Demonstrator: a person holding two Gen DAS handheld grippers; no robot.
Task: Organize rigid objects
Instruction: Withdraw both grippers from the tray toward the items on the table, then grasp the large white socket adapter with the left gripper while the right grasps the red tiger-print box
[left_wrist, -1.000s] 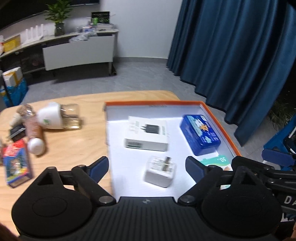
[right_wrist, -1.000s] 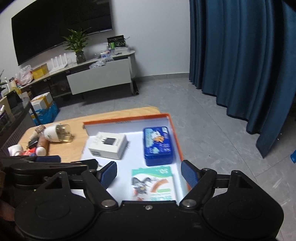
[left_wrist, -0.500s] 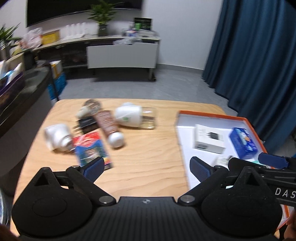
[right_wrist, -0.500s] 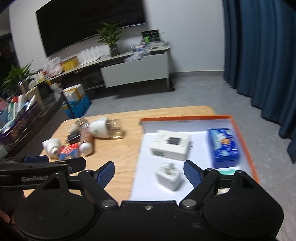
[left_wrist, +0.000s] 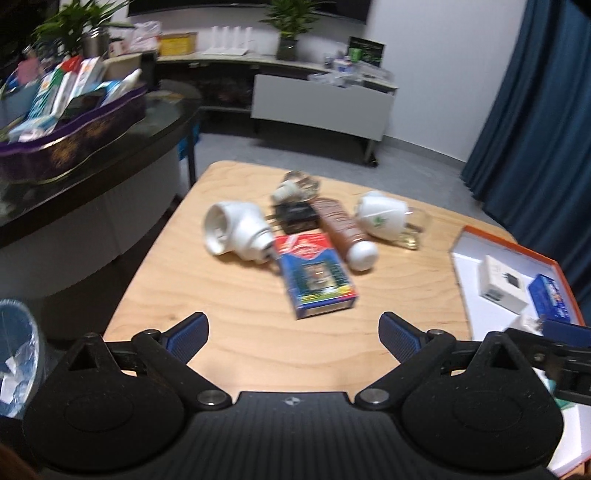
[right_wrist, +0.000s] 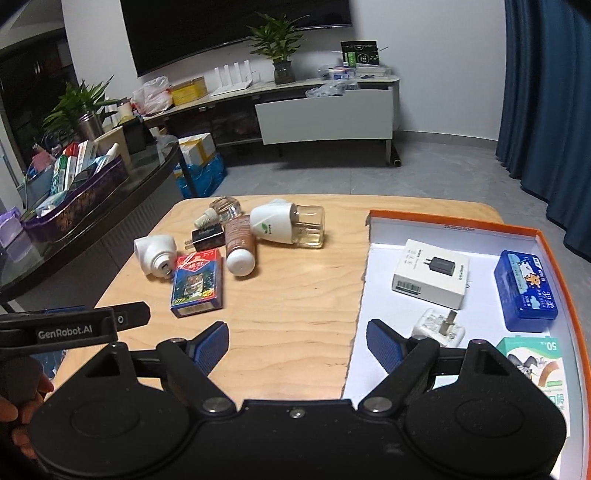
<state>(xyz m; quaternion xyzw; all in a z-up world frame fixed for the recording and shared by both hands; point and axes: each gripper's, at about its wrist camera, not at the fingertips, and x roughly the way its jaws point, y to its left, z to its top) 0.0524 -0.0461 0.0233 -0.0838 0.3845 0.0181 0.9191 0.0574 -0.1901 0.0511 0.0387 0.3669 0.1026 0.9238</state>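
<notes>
On the wooden table (right_wrist: 295, 295), both grippers — left gripper (left_wrist: 291, 332) and right gripper (right_wrist: 295, 341), jaws spread, nothing held — are best lowered squarely over the card box (right_wrist: 197, 282).

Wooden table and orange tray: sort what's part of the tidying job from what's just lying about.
Job:
playing-card box
brown tube
black charger
orange tray
charger box
blue tin

Lying about:
potted plant
purple basket

card box (right_wrist: 197, 282) left on table (right_wrist: 295, 295) | charger box (right_wrist: 430, 273) in tray (right_wrist: 546, 236) right
</notes>
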